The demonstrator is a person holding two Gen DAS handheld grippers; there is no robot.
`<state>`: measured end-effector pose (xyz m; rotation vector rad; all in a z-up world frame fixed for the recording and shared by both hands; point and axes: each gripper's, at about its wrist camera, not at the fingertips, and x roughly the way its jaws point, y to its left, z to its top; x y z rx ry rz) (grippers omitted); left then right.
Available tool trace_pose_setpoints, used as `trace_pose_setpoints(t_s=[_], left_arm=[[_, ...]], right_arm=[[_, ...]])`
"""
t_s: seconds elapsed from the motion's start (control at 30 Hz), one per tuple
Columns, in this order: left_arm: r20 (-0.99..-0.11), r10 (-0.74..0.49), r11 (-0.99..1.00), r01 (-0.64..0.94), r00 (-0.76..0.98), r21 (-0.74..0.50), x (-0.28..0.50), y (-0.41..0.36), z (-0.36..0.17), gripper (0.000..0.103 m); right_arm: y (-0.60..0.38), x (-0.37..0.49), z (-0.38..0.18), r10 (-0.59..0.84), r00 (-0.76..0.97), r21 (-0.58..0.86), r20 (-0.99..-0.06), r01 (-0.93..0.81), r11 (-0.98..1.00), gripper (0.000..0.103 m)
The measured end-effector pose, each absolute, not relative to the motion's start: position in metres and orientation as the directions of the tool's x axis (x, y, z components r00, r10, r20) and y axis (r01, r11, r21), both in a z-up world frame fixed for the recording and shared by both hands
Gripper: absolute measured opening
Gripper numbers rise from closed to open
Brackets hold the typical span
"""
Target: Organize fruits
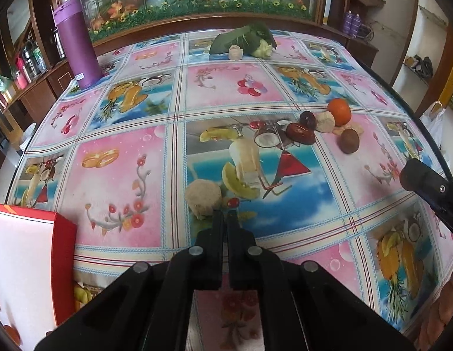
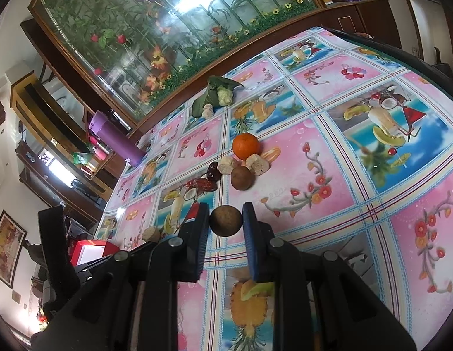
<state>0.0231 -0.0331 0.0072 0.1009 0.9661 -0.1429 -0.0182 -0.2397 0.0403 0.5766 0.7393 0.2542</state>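
My right gripper point(image 2: 225, 211) is shut on a brown round fruit point(image 2: 226, 222), held just above the patterned tablecloth point(image 2: 328, 219). Beyond it lies a cluster: an orange point(image 2: 246, 146), another brown fruit point(image 2: 241, 177), beige lumps point(image 2: 257, 162) and red dates point(image 2: 206, 185). In the left wrist view my left gripper point(image 1: 225, 215) is shut and holds nothing. Its tips sit right beside a single beige lump point(image 1: 203, 199) on the cloth. The same cluster, with the orange point(image 1: 339, 111), lies at the right.
A red box point(image 1: 62, 263) with a white inside stands at the near left table edge. A purple tumbler point(image 1: 77, 44) stands at the far left. Leafy greens and a cauliflower point(image 1: 246, 41) lie at the far edge, against a glass cabinet.
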Motion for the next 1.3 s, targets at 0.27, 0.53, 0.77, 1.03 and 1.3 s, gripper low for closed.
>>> trace_pose_setpoints(t_s=[0.27,0.53,0.77,1.03,1.3], left_arm=[[-0.814,-0.038,0.988,0.141,0.579,0.055,0.033,-0.038,0.011,0.006],[-0.805,-0.049,0.987,0.153,0.591,0.053,0.034,-0.042,0.011,0.000],[-0.736,-0.086,0.990,0.140,0.671,0.012,-0.004,-0.035,0.050,0.000],[-0.595,-0.027,0.999,0.040,0.803,0.009,-0.085,0.038,0.121,0.000],[-0.621,0.147,0.976,-0.215,0.770,-0.036,-0.123,0.179,0.122,0.000]], right_arm=[[-0.240,-0.019,0.041,0.423,0.720,0.586,-0.550,-0.028,0.810,0.025],[-0.239,-0.020,0.043,0.423,0.729,0.588,-0.538,-0.035,0.808,0.025],[-0.229,-0.023,0.048,0.394,0.742,0.529,-0.542,-0.063,0.846,0.025],[-0.200,-0.024,0.050,0.432,0.696,0.517,-0.574,-0.101,0.850,0.025],[-0.055,-0.023,0.100,0.600,0.556,0.502,-0.575,-0.340,0.795,0.025]])
